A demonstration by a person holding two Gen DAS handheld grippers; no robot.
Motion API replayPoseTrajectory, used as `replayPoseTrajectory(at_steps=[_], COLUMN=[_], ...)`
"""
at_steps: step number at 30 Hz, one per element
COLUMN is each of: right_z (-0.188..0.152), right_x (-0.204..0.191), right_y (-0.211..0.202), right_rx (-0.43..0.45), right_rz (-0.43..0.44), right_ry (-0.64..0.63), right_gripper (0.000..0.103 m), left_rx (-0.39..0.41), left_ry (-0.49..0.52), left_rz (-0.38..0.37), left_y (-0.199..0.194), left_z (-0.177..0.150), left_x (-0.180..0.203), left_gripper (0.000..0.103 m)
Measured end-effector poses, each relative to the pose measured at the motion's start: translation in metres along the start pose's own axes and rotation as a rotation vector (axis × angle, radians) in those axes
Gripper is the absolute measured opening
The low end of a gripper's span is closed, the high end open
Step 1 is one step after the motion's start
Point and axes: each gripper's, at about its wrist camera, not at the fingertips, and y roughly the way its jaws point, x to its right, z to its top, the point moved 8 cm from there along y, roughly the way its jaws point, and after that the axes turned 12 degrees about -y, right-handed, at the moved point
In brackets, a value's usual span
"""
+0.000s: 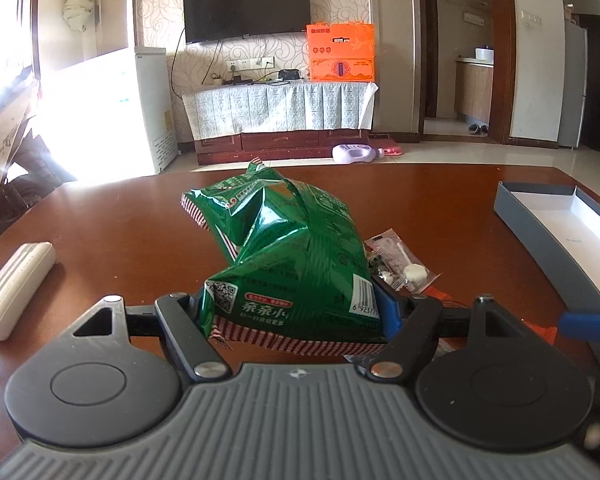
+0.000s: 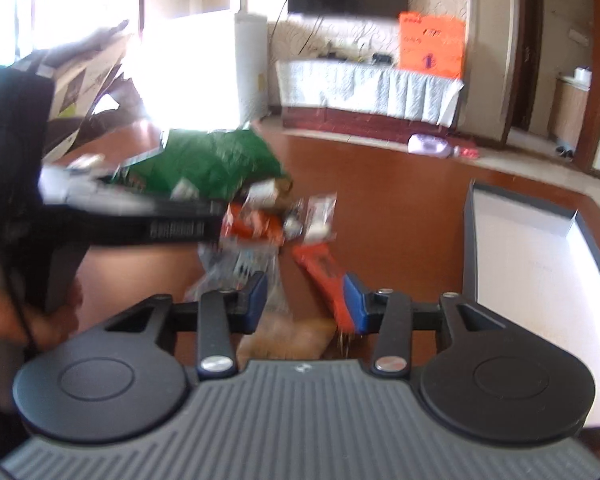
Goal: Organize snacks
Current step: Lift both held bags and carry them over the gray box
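Observation:
A crumpled green snack bag (image 1: 284,240) is squeezed between the pads of my left gripper (image 1: 292,304) and hangs above the brown table (image 1: 120,232). The right wrist view shows this bag (image 2: 212,164) at the upper left, above a pile of small packets. My right gripper (image 2: 306,300) stands open low over that pile. An orange packet (image 2: 320,268) lies along its right finger and a clear packet (image 2: 232,276) by its left one; both are blurred and neither is pinched. A shallow grey box (image 2: 469,248) with a white inside sits to the right.
The grey box (image 1: 532,232) lies at the table's right edge. A clear packet (image 1: 400,264) and an orange one (image 1: 448,296) lie just right of the green bag. A white case (image 1: 16,288) rests at the left edge. A person's hand (image 2: 40,320) holds the left gripper.

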Motion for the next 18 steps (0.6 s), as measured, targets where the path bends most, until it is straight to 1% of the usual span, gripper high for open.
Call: replayPoseTrajectory(at_steps=[1,2,5,7,11,14,16,18], right_z=[-0.005,-0.009,-0.016,-0.019,-0.023,-0.024,-0.023,-0.021], right_x=[-0.002,-0.005,-0.015,-0.02,-0.031,-0.039,-0.042,-0.042], right_y=[0.0,0.001,0.005,0.008,0.018,0.025,0.028,0.029], right_rx=[-0.018,-0.032,-0.067,-0.085,-0.113,-0.124,-0.121,-0.117], right_rz=[0.006,0.012,0.023,0.032,0.04,0.03,0.024,0.029], right_ry=[-0.005,-0.018,-0.072,-0.083,-0.104,-0.141,-0.149,-0.141], right_gripper=[0.066,0.069,0.071,0.076,0.077,0.076,0.075,0.069], left_rx=[-0.002,-0.002,-0.002,-0.001,-0.002,0.0,0.0,0.001], left_ry=[-0.005,-0.007,-0.007,-0.001,0.004,0.001,-0.002,-0.006], left_rz=[0.001,0.002,-0.004,-0.008,-0.015,-0.025,-0.032,-0.036], left_y=[0.0,0.001,0.002,0.002,0.002,0.001,0.001,0.003], left_z=[0.0,0.0,0.004,0.004,0.007,0.007,0.008,0.007], left_x=[-0.001,-0.001,0.001,-0.001,-0.004,-0.007,-0.008,-0.006], left_gripper=[0.078,0.078,0.078,0.078,0.078,0.078,0.078,0.078])
